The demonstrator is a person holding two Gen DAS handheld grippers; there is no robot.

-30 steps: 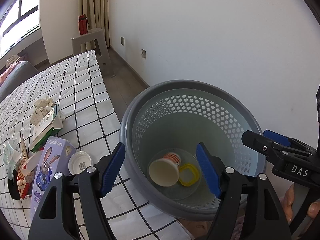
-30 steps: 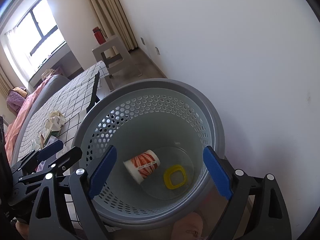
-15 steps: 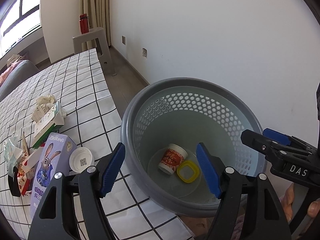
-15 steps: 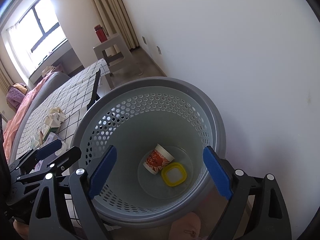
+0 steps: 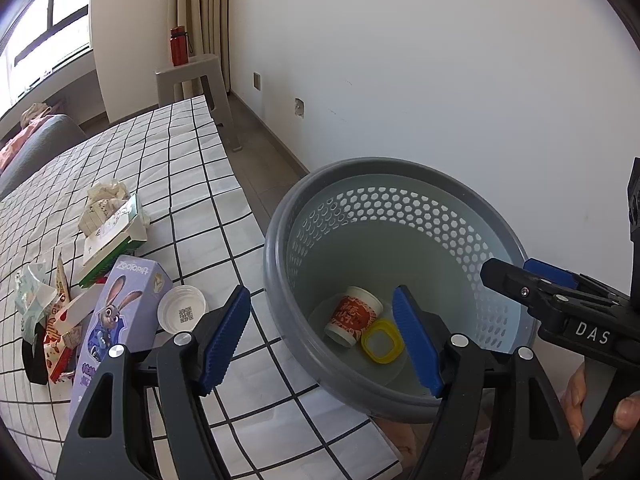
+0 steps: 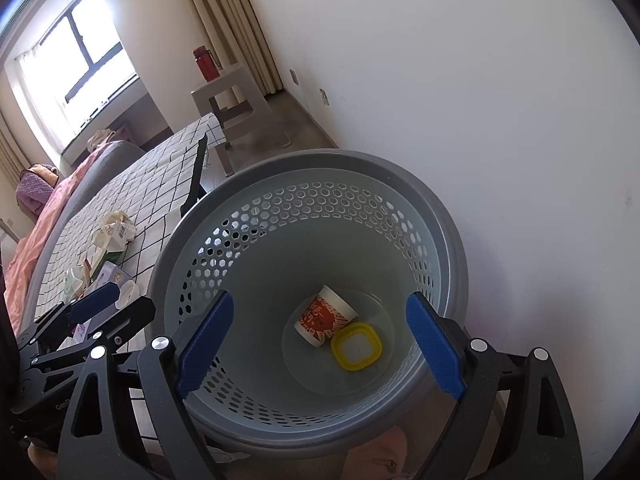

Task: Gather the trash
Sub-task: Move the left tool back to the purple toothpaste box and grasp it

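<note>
Already a red-and-white paper cup and a yellow square lid lie touching each other on the floor of the grey bin, which stands just past the edge of the tabletop. Both grippers hang over that bin with nothing in them: the left gripper has its jaws spread wide, straddling the bin's near rim, and the right gripper is equally wide, looking straight down into the bin.

Most of the trash is not yet collected. On the tabletop sit a purple carton printed with a rabbit, a small white cap just beside it, a green-and-white box with crumpled paper on it, and a heap of wrappers near the left edge.

The risks, as I judge them, lie in the next pick. The cap is low and flat, so wide jaws may slide over it or flick it off the tabletop. The carton is long and could tip out of a grip taken near one end. Loose wrappers could snag neighbours and drag them along. Swinging back, either gripper could knock the bin's rim and shift the bin.
</note>
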